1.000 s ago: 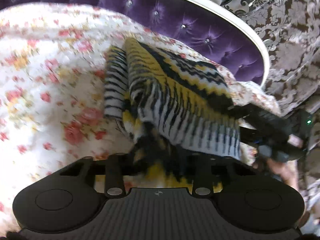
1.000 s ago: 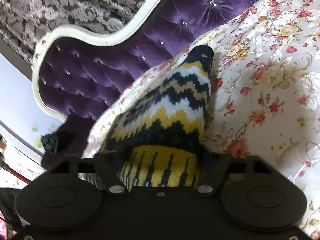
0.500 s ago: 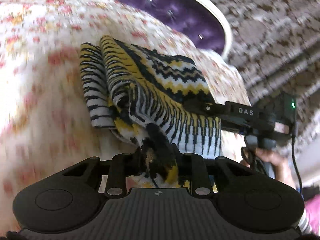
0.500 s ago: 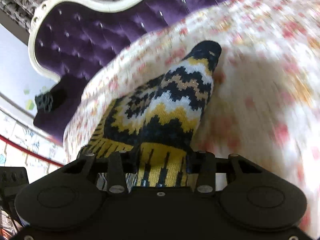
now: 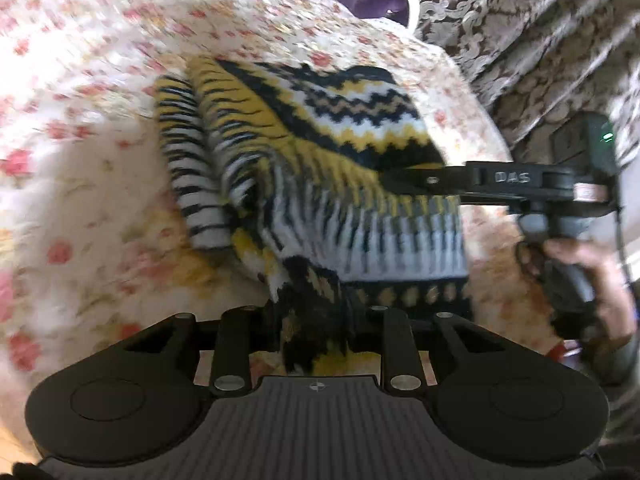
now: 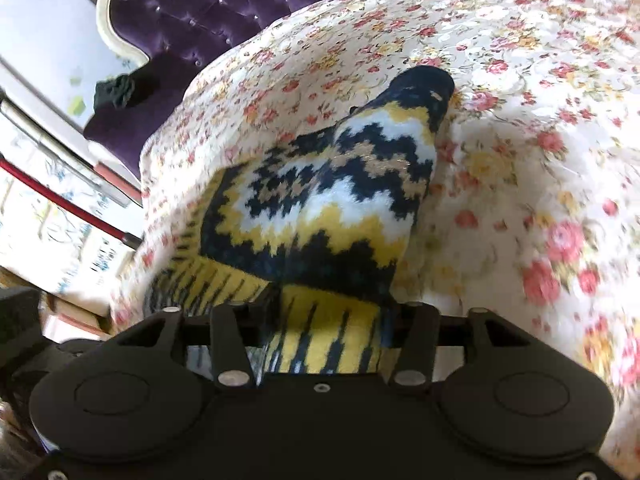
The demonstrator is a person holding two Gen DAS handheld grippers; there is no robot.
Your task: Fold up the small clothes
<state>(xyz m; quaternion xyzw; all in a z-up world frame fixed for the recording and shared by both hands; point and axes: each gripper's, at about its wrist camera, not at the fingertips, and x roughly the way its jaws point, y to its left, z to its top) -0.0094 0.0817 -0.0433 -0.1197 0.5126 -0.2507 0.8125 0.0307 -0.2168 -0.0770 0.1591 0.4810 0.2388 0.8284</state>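
The knitted garment (image 5: 320, 168), zigzagged in yellow, black and white, hung bunched between the two grippers above the floral bedspread (image 5: 80, 160), its far end trailing onto the cloth toward 12 o'clock in the right wrist view. The left gripper (image 5: 316, 320) was clamped narrowly on a dark, gathered corner of the knit, at 6 o'clock in its own view; a tight pinch suits such a thin wad of fabric. The right gripper (image 6: 324, 320) held the ribbed yellow hem across a wider gap, its jaws having just been opening a little with the thick hem between them, though the knit looked gripped and taut there. In the left view it reached in from 3 o'clock, its fingers (image 5: 416, 176) lying along the hem, a hand (image 5: 580, 264) wrapped round its handle. Holding two points of one edge probably let the person lift and carry the piece flat for the next fold. A sleeve (image 5: 188, 168) drooped at 9 o'clock of the body. Beyond the bedspread, at 12 o'clock, rose the purple tufted headboard (image 6: 208, 4).
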